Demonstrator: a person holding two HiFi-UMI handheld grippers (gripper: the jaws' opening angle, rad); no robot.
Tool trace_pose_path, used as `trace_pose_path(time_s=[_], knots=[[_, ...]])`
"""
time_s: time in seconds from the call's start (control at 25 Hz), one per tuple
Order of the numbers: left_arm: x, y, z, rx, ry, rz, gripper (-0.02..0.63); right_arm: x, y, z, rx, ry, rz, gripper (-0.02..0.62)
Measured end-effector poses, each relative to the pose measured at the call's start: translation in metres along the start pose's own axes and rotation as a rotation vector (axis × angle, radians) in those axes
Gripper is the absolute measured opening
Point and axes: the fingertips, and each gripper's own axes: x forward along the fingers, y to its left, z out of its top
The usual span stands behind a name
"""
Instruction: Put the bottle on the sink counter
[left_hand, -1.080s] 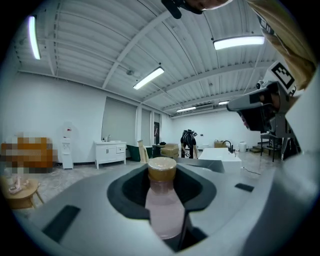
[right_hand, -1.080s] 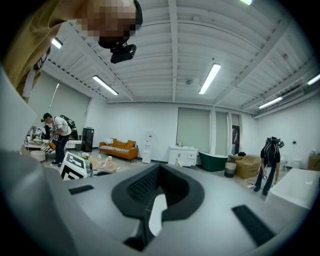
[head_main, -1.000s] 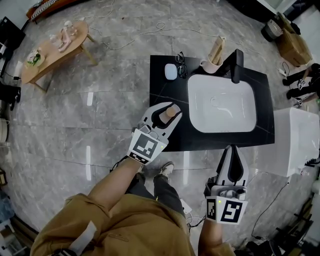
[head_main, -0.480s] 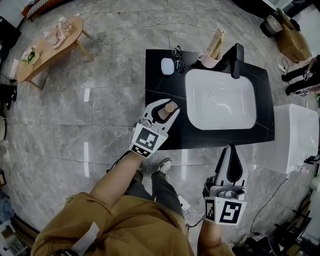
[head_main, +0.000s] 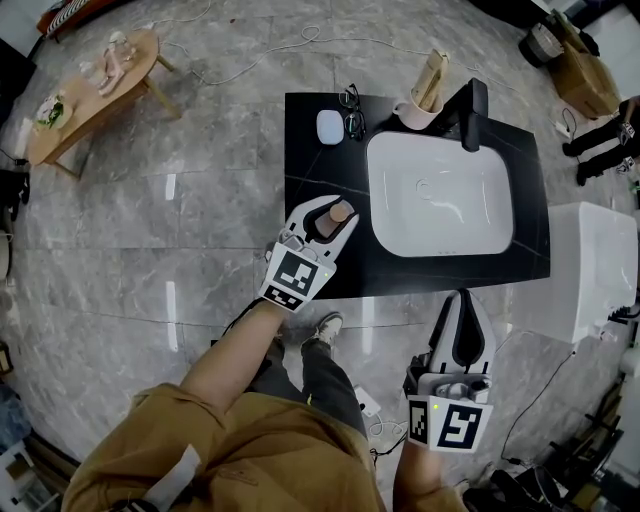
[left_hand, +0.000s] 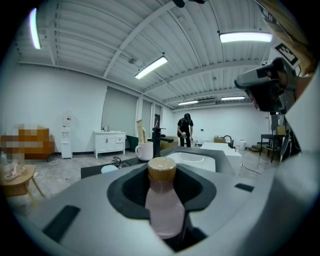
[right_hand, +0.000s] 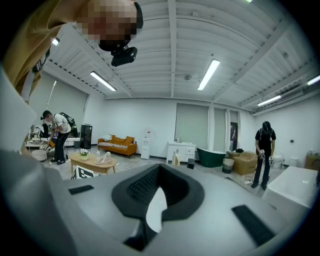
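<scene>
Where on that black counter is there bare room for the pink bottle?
The black counter is bare along its left strip, around the pink bottle, beside the white basin, and along the front edge. Crowded at the back: a white rounded case, black glasses, a pale mug, the black tap.

Black stone bench (head_main: 310, 170): white rectangular basin (head_main: 440, 195) sunk in its right part; black tap (head_main: 470, 110) behind the basin, beige mug (head_main: 412, 112) left of the tap, black glasses (head_main: 352, 110) further left. Pink tan-capped bottle (head_main: 341, 211) sits between the left tongs (head_main: 333, 214), over the bench's front-left. Right tongs (head_main: 461, 300) before the bench, over the floor.
</scene>
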Motion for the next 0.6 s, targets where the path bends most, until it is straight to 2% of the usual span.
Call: trace_pose_path(time_s=[0.6], knots=[[0.010, -0.004, -0.013, 0.007, 0.026, -0.024, 0.127, 0.003, -0.007, -0.009, 0.009, 0.019, -0.010, 0.003]])
